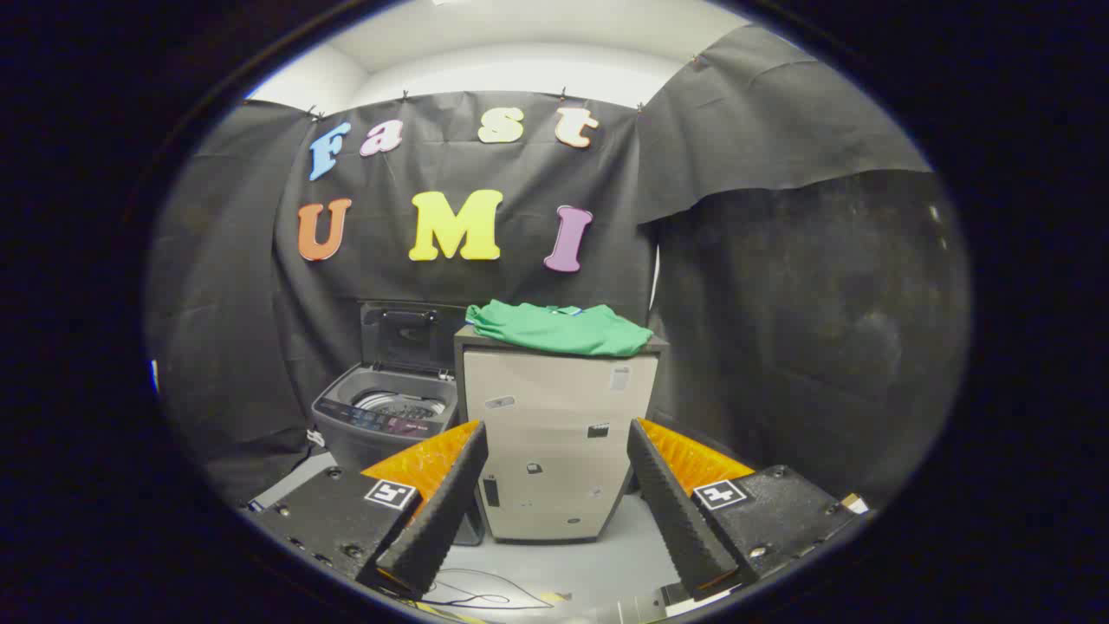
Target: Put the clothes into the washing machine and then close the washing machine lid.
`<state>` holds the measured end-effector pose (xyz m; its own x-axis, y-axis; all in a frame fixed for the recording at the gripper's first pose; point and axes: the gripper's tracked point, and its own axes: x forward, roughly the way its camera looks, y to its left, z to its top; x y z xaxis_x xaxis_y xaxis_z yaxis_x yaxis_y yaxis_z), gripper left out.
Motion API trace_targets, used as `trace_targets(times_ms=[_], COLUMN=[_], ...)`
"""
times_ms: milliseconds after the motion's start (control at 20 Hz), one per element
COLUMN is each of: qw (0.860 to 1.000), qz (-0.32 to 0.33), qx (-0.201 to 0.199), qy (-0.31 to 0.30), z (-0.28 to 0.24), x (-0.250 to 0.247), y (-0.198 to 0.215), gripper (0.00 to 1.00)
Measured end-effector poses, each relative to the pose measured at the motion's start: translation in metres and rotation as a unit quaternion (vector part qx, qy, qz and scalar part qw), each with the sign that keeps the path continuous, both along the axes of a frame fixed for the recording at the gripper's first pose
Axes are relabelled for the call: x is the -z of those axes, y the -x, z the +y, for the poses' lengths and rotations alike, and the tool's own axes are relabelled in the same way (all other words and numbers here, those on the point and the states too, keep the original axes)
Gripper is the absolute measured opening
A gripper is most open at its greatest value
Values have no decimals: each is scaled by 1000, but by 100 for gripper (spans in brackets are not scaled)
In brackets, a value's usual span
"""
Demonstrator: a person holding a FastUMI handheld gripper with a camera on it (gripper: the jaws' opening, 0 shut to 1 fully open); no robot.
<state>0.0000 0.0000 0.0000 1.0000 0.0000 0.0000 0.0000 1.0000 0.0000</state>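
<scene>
Hand-held gripper point(554, 511) released and empty — green clothes point(559, 328) lie well beyond, straight ahead atop the cabinet point(554, 433), long axis crosswise.

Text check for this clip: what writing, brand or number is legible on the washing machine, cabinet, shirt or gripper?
No text is legible.
Washing machine control panel: markings blurred.
Cabinet stickers: too small to read.
Green shirt neck tag: too small to read.
Gripper, fingers open: square coded markers, patterns, no words.
</scene>
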Motion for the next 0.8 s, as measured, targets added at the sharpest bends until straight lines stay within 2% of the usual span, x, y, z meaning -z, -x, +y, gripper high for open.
trace_targets(times_ms=[800], qw=[1000], qz=[3], qx=[1], qy=[-4], z=[0], x=[5], y=[4], gripper=[100])
